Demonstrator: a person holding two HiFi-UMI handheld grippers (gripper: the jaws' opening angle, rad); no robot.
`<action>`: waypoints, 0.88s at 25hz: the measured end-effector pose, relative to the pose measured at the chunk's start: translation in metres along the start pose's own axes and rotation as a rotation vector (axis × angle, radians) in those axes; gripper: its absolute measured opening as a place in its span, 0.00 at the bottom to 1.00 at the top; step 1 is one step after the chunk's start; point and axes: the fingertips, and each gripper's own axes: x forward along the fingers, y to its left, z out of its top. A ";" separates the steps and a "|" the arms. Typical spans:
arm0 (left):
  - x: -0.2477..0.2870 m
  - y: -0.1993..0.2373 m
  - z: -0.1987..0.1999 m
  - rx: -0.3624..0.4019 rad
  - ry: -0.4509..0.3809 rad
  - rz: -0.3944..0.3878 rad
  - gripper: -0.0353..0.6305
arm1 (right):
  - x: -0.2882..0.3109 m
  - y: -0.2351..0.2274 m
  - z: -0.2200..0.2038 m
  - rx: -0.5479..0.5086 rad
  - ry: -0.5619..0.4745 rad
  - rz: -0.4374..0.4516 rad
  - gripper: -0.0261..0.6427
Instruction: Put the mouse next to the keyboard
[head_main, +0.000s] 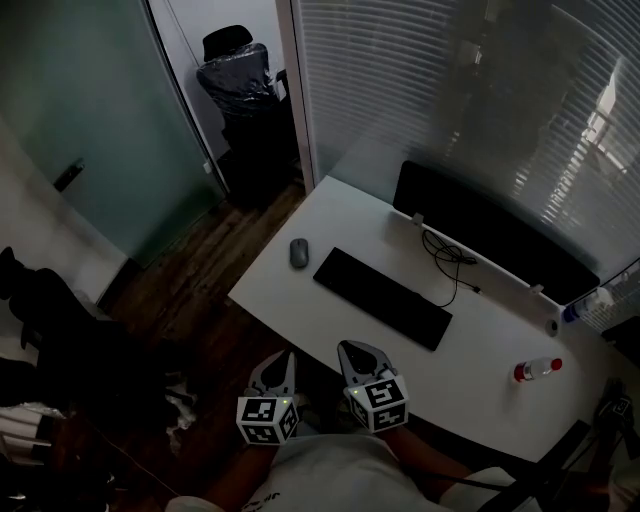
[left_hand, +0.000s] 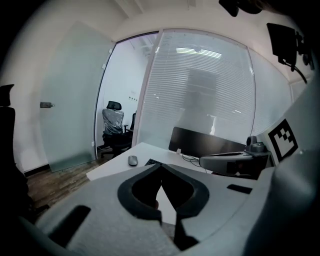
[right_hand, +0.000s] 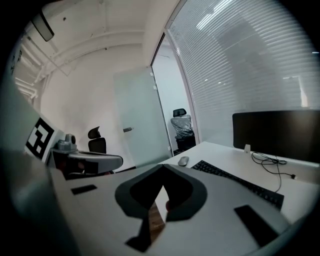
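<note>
A grey mouse (head_main: 299, 253) lies on the white desk (head_main: 330, 210), just off the left end of the black keyboard (head_main: 384, 297) with a small gap between them. Both grippers hang in front of the desk's near edge, short of the keyboard. My left gripper (head_main: 284, 358) is shut with nothing in it, and my right gripper (head_main: 354, 350) is shut and empty too. The left gripper view shows closed jaws (left_hand: 160, 165) pointing toward the mouse (left_hand: 132, 160). In the right gripper view, the mouse (right_hand: 183, 161) and keyboard (right_hand: 240, 183) lie beyond the closed tips (right_hand: 162, 168).
A dark monitor (head_main: 490, 238) stands at the desk's back with a cable (head_main: 447, 258) in front. A red-capped bottle (head_main: 538, 369) lies at the right. A plastic-wrapped office chair (head_main: 238, 80) stands beyond a glass door (head_main: 90, 120). Wooden floor (head_main: 190, 280) lies left of the desk.
</note>
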 end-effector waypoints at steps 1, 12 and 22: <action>0.003 0.004 0.002 -0.004 0.001 -0.004 0.06 | 0.004 0.000 0.004 0.004 -0.005 -0.006 0.04; 0.041 0.049 0.021 -0.016 0.004 -0.012 0.06 | 0.057 -0.001 0.014 0.004 0.013 -0.031 0.04; 0.097 0.103 0.031 0.015 -0.012 0.012 0.06 | 0.132 -0.019 0.030 -0.006 0.001 -0.055 0.04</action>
